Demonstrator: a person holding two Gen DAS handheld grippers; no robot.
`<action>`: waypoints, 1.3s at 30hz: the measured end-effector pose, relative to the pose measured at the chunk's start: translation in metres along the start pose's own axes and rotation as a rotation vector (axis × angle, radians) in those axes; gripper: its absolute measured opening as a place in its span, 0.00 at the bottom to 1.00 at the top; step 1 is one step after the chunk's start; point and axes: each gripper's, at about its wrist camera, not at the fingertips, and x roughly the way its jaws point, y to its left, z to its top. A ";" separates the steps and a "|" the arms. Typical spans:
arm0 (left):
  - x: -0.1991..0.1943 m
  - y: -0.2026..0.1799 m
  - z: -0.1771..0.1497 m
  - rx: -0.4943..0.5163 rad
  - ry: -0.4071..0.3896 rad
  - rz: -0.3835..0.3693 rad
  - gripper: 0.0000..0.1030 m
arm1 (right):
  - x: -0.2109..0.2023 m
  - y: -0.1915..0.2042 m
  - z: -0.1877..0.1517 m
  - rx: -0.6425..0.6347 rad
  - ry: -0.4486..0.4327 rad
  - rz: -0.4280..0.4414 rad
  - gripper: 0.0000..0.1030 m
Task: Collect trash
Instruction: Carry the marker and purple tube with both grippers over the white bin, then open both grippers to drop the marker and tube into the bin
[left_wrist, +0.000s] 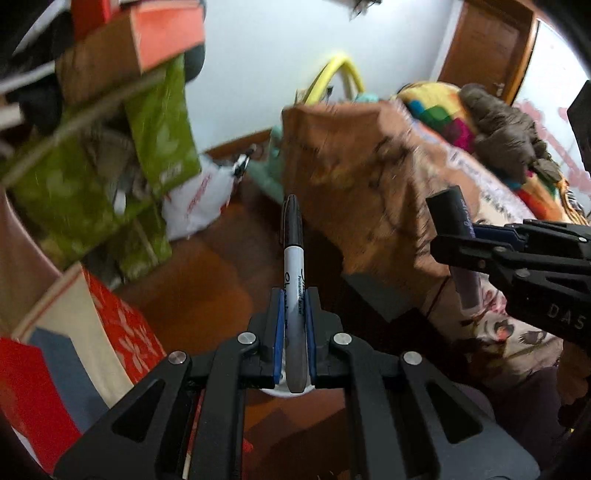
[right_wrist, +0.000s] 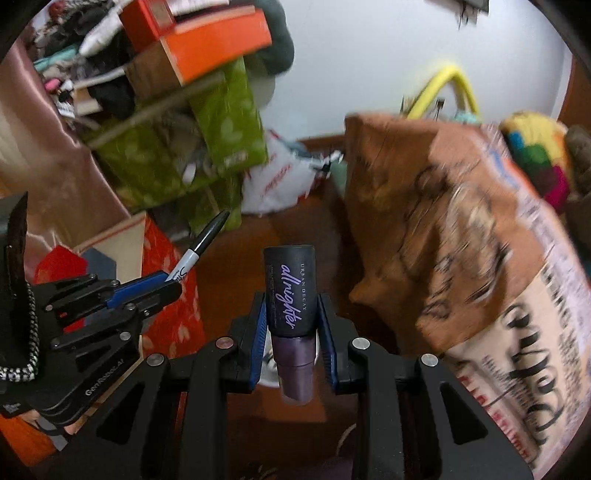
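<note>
- The left gripper (left_wrist: 294, 306) is closed almost fully on a black marker (left_wrist: 293, 251). Its blue pads press on the grey barrel from both sides, and the black cap points forward, away from the camera.
- The right gripper (right_wrist: 291, 314) is closed narrowly on a small purple spray bottle (right_wrist: 290, 291). The pads touch the dark cap with the purple writing; the lighter purple body goes back toward the camera.
- In the left wrist view the right gripper comes in from the right edge, with the bottle standing up between its fingers. In the right wrist view the left gripper is at the left edge, and the marker is tilted up to the right.
- A brown paper bag (right_wrist: 443, 206) stands in front of both grippers, on their right side. It is blurred, and its print is hard to read.
- The wooden floor (left_wrist: 207, 280) is below the grippers.
- The green boxes (left_wrist: 74, 192) and orange boxes (right_wrist: 218, 44) at the upper left are blurred and cut off by the dark rim of the lens.
- The back end of the marker is hidden between the fingers.
</note>
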 end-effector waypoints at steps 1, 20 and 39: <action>0.007 0.002 -0.005 -0.007 0.013 0.002 0.09 | 0.008 0.000 -0.002 0.010 0.016 0.008 0.23; 0.125 0.038 -0.079 -0.195 0.256 -0.018 0.09 | 0.120 0.015 -0.025 0.031 0.252 0.102 0.23; 0.131 0.029 -0.063 -0.197 0.246 -0.013 0.31 | 0.064 -0.020 -0.028 0.023 0.143 -0.042 0.47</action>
